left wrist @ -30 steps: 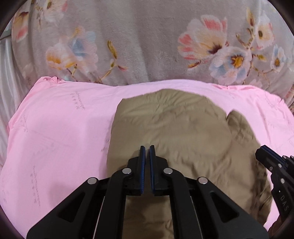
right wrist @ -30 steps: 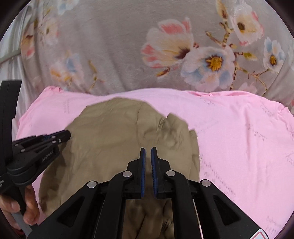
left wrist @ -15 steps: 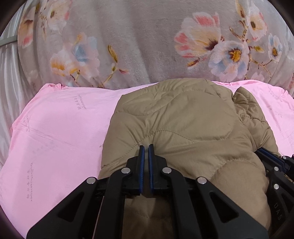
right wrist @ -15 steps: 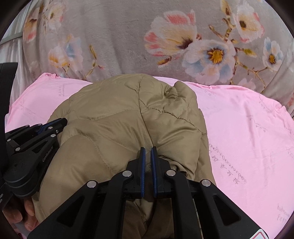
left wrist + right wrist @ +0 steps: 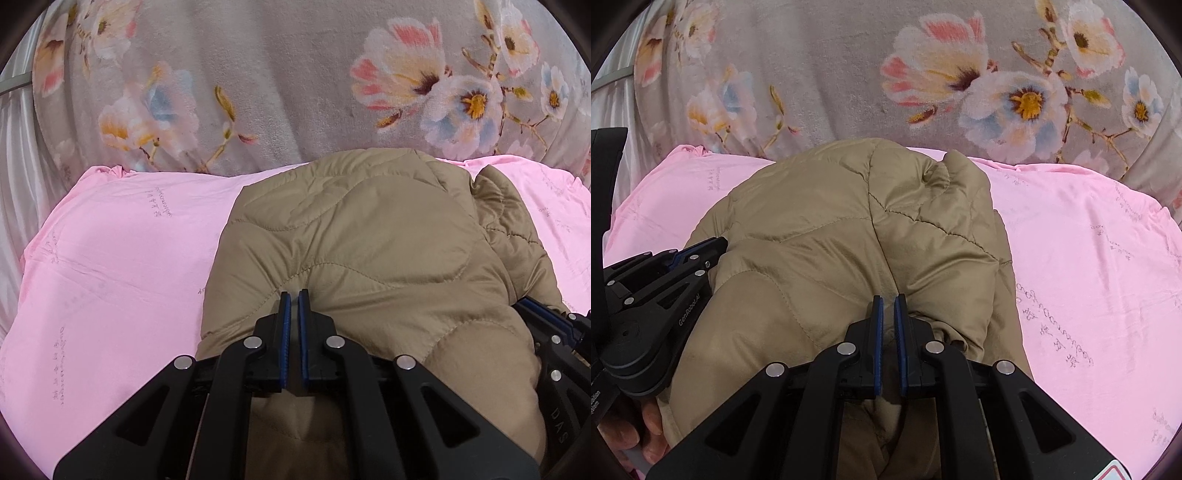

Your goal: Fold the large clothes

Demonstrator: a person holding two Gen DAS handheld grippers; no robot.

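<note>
Item: tan quilted jacket (image 5: 369,240), puffy, soft, light, slick shell; lies bunched mid-bed on pink sheet (image 5: 110,258). My left gripper (image 5: 294,295) and right gripper (image 5: 888,301): fingers clamped on near hem. I judge stitched edges the surest hold.
</note>
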